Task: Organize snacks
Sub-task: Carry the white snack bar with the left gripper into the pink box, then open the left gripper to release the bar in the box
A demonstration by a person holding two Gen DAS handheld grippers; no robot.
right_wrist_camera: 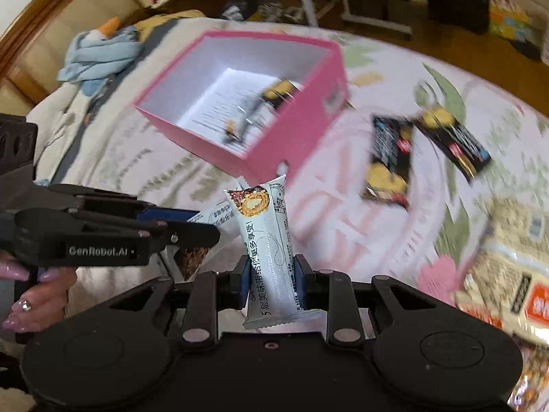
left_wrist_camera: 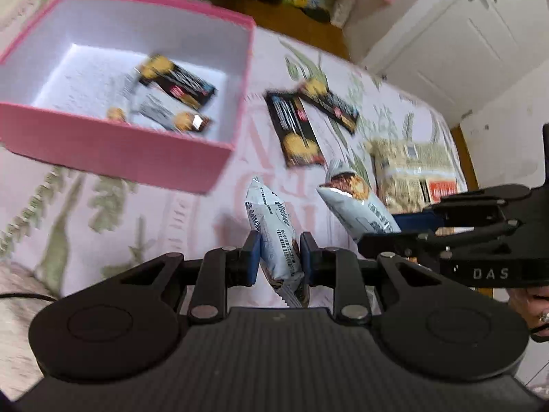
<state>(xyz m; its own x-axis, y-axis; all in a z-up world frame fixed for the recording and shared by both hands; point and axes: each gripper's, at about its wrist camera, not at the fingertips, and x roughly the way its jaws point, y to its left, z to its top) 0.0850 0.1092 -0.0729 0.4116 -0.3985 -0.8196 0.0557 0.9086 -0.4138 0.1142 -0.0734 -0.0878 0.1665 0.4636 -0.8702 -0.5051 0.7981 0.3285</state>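
Partway done: a few packets lie in the pink box (left_wrist_camera: 113, 144), two black biscuit packets (left_wrist_camera: 295, 130) wait on the bedspread at its three o'clock. The left gripper (left_wrist_camera: 279, 261) and right gripper (right_wrist_camera: 271, 278) each clamp a white wafer packet (left_wrist_camera: 274, 233) (another (right_wrist_camera: 271, 240)), long axes pointing toward twelve o'clock, boxward.

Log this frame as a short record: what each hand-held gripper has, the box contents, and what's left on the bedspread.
left hand-held gripper: shut on a white snack packet
right hand-held gripper: shut on a white snack bar
pink box: open, a few dark and white packets inside
bedspread: two black packets beside the box, large beige bag further right
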